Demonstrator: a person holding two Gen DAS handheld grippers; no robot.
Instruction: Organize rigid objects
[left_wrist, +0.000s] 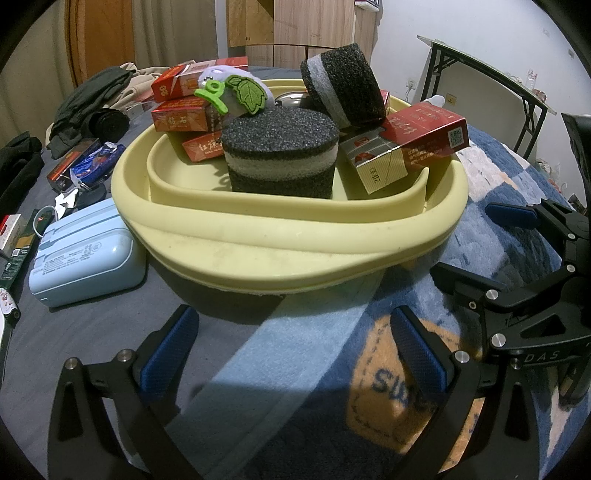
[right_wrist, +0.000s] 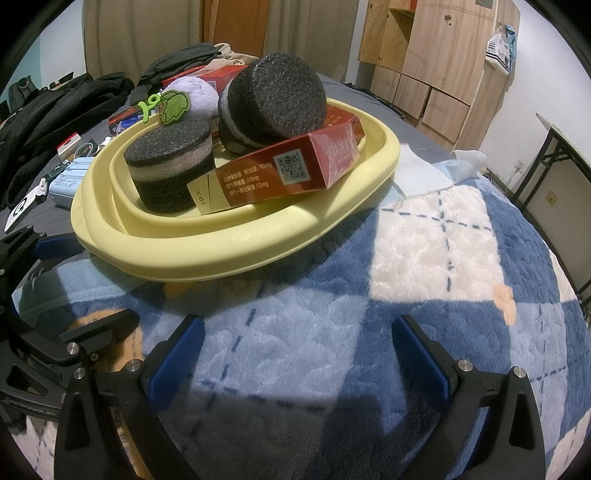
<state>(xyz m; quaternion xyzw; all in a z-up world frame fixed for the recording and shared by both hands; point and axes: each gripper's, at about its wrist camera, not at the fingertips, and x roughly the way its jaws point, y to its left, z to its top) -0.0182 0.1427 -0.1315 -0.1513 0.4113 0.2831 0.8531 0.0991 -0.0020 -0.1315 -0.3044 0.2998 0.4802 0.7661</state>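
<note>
Both hand-held grippers, left (left_wrist: 293, 354) and right (right_wrist: 297, 350), gape empty; yellow basin (left_wrist: 295, 236) holds foam cylinders (left_wrist: 280, 155) and red cartons (left_wrist: 417, 140).

A QR code and "10mg", "0.8mg", "12mg" are read on the red cigarette carton (right_wrist: 291, 173). "DAS" is read on the right tongs (left_wrist: 546, 356). "20" is read on a red pack (left_wrist: 170, 86).
</note>
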